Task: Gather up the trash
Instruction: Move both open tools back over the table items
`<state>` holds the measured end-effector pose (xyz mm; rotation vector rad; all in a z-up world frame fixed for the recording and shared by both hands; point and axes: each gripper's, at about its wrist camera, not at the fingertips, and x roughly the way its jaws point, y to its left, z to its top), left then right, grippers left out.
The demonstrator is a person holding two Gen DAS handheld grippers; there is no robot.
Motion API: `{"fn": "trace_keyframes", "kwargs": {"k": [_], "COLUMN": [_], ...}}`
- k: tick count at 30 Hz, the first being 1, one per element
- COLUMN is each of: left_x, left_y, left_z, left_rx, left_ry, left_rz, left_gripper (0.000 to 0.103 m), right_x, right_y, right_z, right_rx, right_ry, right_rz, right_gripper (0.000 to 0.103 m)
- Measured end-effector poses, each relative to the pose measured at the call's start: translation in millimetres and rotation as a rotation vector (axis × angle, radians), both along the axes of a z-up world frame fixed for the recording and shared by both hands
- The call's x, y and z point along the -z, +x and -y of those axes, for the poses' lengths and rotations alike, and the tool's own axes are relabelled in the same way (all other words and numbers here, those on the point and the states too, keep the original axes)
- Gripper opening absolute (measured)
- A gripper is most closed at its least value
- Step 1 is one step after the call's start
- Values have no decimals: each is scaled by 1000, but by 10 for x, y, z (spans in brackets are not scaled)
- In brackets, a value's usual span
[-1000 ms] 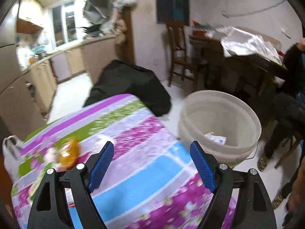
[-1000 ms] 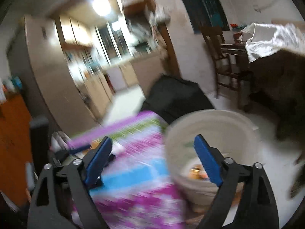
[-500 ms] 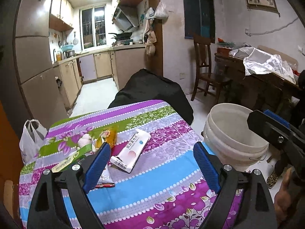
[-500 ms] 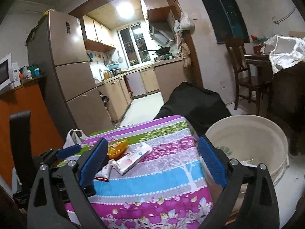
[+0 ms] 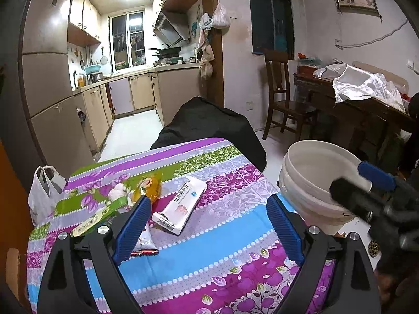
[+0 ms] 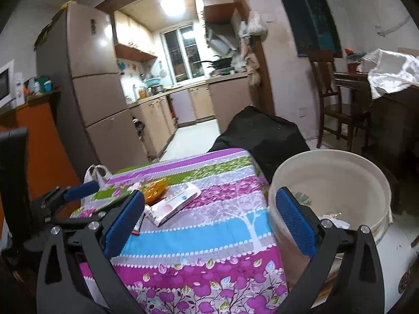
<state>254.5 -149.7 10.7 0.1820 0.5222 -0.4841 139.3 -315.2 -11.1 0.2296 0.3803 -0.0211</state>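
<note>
Left wrist view: our left gripper (image 5: 208, 225) has just been opening, fingers wide, nothing between. Right gripper (image 6: 208, 221) likewise, wide and empty. White wrapper (image 5: 180, 205) lies on the counter (image 5: 209, 251), far left; bucket (image 5: 309, 180) sits right.

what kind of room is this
Most likely a home kitchen-dining area: cabinets and a range hood at the back, a fridge, and a table under a floral cloth.

On desk (image 5: 199, 251): 1 white wrapper (image 5: 180, 207), 1 orange wrapper (image 5: 149, 186), 1 green box (image 5: 98, 216), 1 small red-edged packet (image 5: 144, 243). Beside it: 1 bucket (image 5: 314, 183), 1 plastic bag (image 5: 43, 196).
</note>
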Motion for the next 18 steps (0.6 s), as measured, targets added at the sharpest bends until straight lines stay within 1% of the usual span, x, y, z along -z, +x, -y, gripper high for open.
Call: {"fn": "trace_keyframes", "kwargs": {"k": [3, 6, 10, 13, 15, 18], "left_x": [29, 86, 170, 228, 281, 348], "left_y": [-10, -17, -4, -39, -42, -51], "left_z": [-86, -196, -398, -580, -711, -897], "left_rx": [-7, -22, -39, -62, -67, -105], "left_ry": [-25, -47, -85, -82, -80, -73], "left_rz": [-4, -14, -52, -48, -77, -88], "left_gripper": [89, 89, 89, 89, 89, 89], "right_x": [41, 133, 273, 306, 315, 336], "right_y": [-18, 15, 43, 29, 45, 63], "right_z": [-72, -110, -135, -124, -111, -77], "right_rx": [-15, -28, -54, -44, -42, -44], "right_ry": [-11, 13, 80, 134, 164, 216], "right_rz": [-3, -50, -109, -116, -127, -142], "right_gripper": [97, 97, 97, 97, 97, 97]}}
